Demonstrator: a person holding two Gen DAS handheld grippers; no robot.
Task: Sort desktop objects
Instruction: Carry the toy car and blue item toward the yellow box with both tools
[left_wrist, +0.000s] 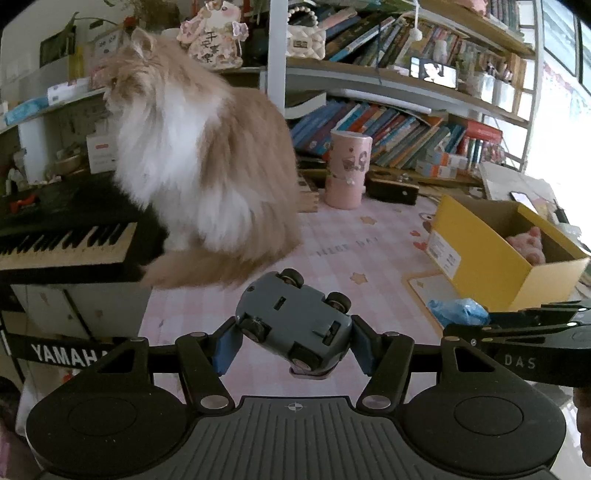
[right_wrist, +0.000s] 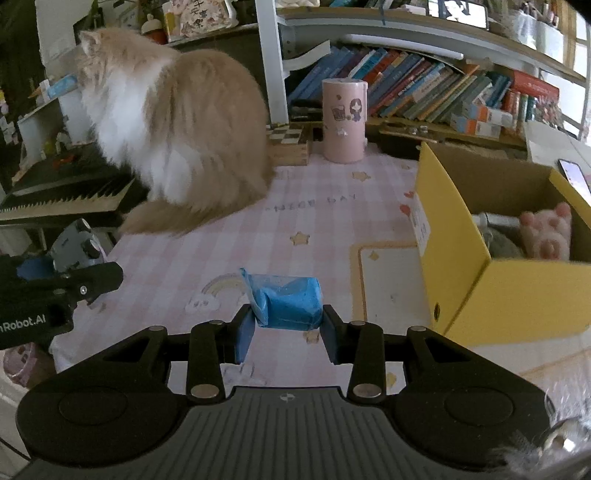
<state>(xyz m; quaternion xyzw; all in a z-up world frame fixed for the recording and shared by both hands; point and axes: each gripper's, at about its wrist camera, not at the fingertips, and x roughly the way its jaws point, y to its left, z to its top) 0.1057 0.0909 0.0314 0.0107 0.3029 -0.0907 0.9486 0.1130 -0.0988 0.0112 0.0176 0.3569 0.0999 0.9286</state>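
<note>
Sorting looks partly done, judging by what lies where. The yellow cardboard box (right_wrist: 480, 280) at the right of the worktop (right_wrist: 332, 206) already holds a pink plush paw (right_wrist: 546, 232), a grey soft item and what seems to be a metal cylinder. Two things are in hand and not yet put away, and apart from them the pink checked mat shows little loose clutter.

The left gripper (left_wrist: 293, 338) has its blue pads pressed on a grey-blue toy car (left_wrist: 295, 325), jaws at a middling spread set by the car's width. The car is lifted clear of the worktop and turned belly-up to the camera, chassis and four wheels showing. Its long axis runs diagonally, from upper left to lower right in the left wrist view, with the lower end nearest the camera; which end is the nose cannot be told.

The right gripper (right_wrist: 288, 325) is nearly closed, pinching a small blue plastic-wrapped packet (right_wrist: 291, 302). The packet's long axis lies across the gripper, from one pad to the other, with a loose crimped flap sticking up at its left end. It hangs above the mat, left of the box.

What probably remains is carrying both items over the box and letting them go. A long-haired cat (left_wrist: 192, 162) sits at the left by the keyboard (left_wrist: 66, 243), well apart from the box, next to a pink cylindrical container (right_wrist: 343, 122).
</note>
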